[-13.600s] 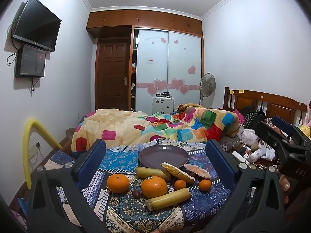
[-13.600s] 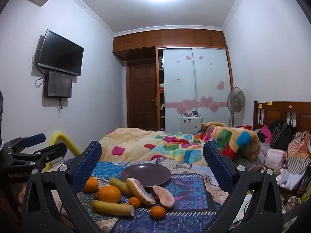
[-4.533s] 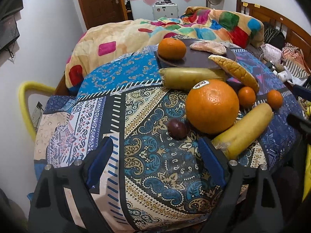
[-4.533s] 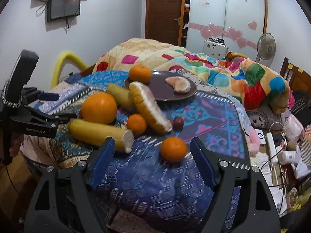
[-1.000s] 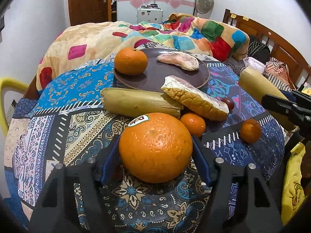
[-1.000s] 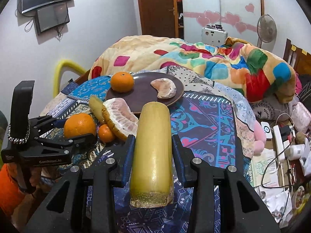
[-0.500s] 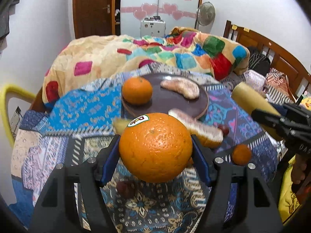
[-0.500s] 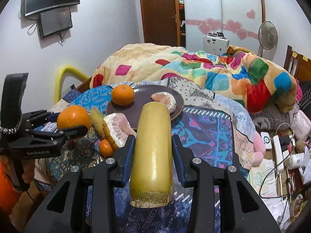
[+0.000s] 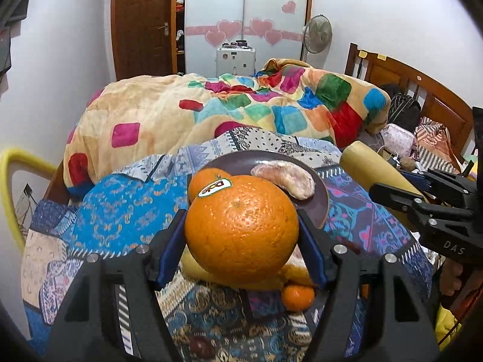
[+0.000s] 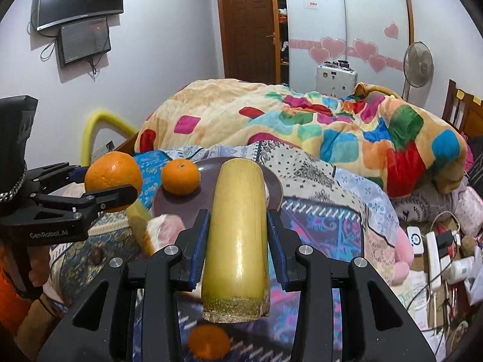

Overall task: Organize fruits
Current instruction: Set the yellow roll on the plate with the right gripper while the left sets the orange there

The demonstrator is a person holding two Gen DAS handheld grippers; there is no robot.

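Left gripper was closed on big orange, held lifted above patterned cloth, just before dark plate. On plate were seen smaller orange and pomelo segment; free room remained between them. Step was judged: carrying toward plate; lowering into gap is needed next.

Right gripper was clamped around yellow cane stick, raised, pointed at plate. Stick was judged too long; rim overhang is likely. Small mandarin lay below, near bed edge.
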